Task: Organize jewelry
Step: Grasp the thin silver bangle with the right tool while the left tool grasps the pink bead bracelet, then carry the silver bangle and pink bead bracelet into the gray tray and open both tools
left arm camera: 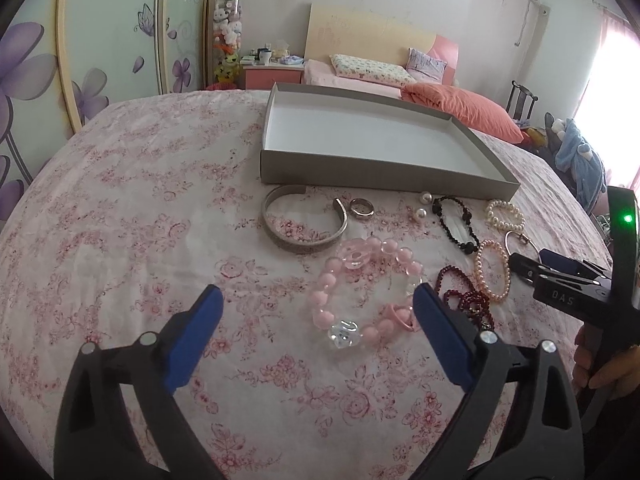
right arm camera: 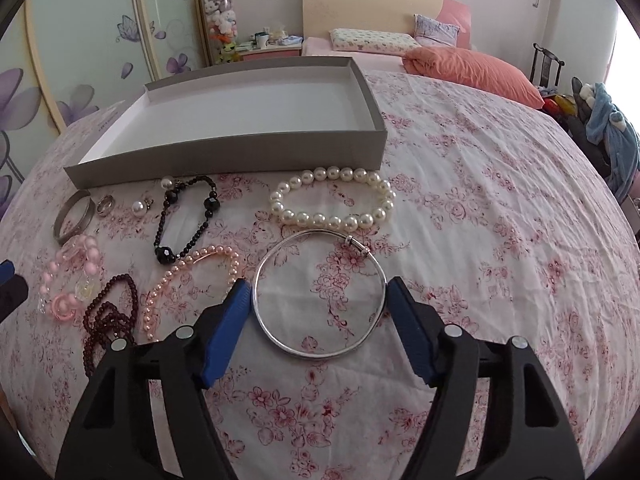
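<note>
An empty grey box (left arm camera: 360,170) (right arm camera: 224,148) lies on the floral cloth, with jewelry spread in front of it. My left gripper (left arm camera: 316,300) is open and empty; the pink bead bracelet (left arm camera: 332,276) (right arm camera: 52,276) lies near its right finger. My right gripper (right arm camera: 318,292) (left arm camera: 520,264) is open, its fingers flanking a thin silver bangle (right arm camera: 316,350) that lies flat on the cloth. Nearby lie a white pearl bracelet (right arm camera: 332,220) (left arm camera: 505,216), a pink pearl bracelet (right arm camera: 168,280) (left arm camera: 492,272), a black bead bracelet (right arm camera: 184,216) (left arm camera: 452,220), dark red beads (right arm camera: 108,312) (left arm camera: 464,296), a wide silver cuff (left arm camera: 296,240) (right arm camera: 72,216), a ring (left arm camera: 362,208) (right arm camera: 105,204) and pearl earrings (left arm camera: 422,206) (right arm camera: 140,207).
The floral cloth (right arm camera: 480,240) runs wide to the right of the jewelry and to the left in the left wrist view (left arm camera: 120,220). A bed with an orange pillow (right arm camera: 472,68) stands behind; a wardrobe with purple flowers (left arm camera: 40,80) at left.
</note>
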